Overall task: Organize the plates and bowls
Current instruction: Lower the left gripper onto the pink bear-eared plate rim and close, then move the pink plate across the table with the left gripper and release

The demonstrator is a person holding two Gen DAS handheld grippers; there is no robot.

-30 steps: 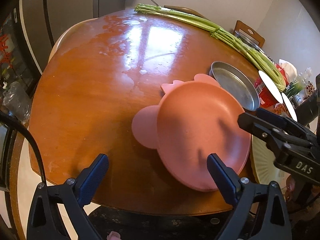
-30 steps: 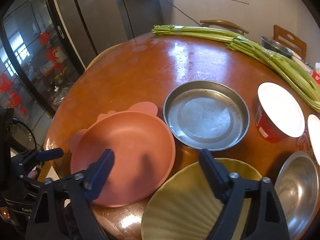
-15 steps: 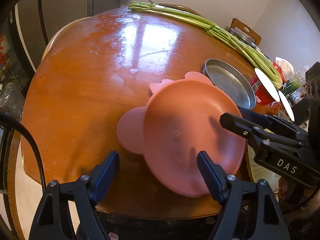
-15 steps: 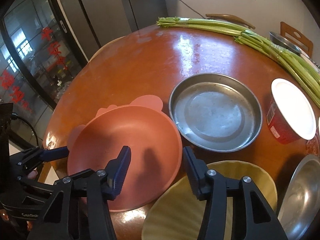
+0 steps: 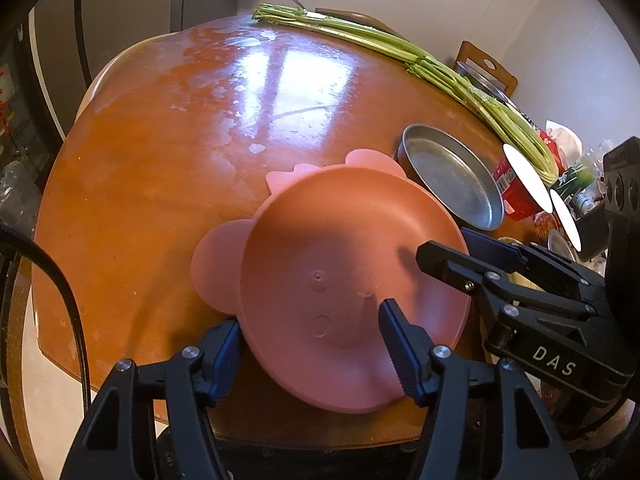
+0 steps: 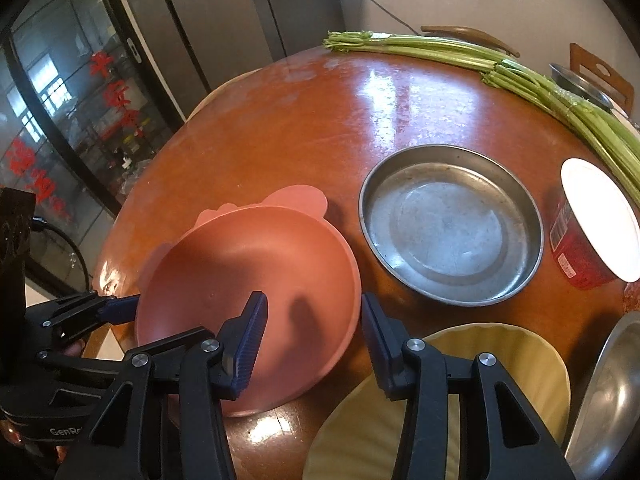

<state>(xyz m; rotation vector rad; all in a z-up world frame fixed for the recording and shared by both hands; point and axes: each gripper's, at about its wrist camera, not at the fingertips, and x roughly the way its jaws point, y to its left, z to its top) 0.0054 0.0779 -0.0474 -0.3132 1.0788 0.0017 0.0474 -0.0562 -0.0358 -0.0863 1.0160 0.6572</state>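
Left wrist view: the left tool point(image 5: 310, 344) has its two blue-padded fingers spread apart, straddling the near rim of a pink plastic plate with round animal ears point(image 5: 352, 280). One finger sits just outside the rim on the left, the other over the plate's inside on the right; no firm grip is visible. The plate lies directly ahead of the tool on a glossy round brown wooden bench point(image 5: 168, 152). Ahead and to the right, just beyond the plate, is a shallow round steel pan point(image 5: 450, 180). The right tool point(image 5: 468, 248) reaches in from the right, over the plate's far-right rim.

Right wrist view: the right tool point(image 6: 314, 344) is also unclenched, its fingers set either side of the pink plate's right rim, left finger above the inside, right finger outside it. The plate point(image 6: 248, 280) spreads ahead and left of this tool. A pale yellow ribbed plate point(image 6: 480, 392) lies under the right finger, the steel pan point(image 6: 450, 224) ahead to the right. The left tool point(image 6: 120, 308) meets the plate's far-left edge.
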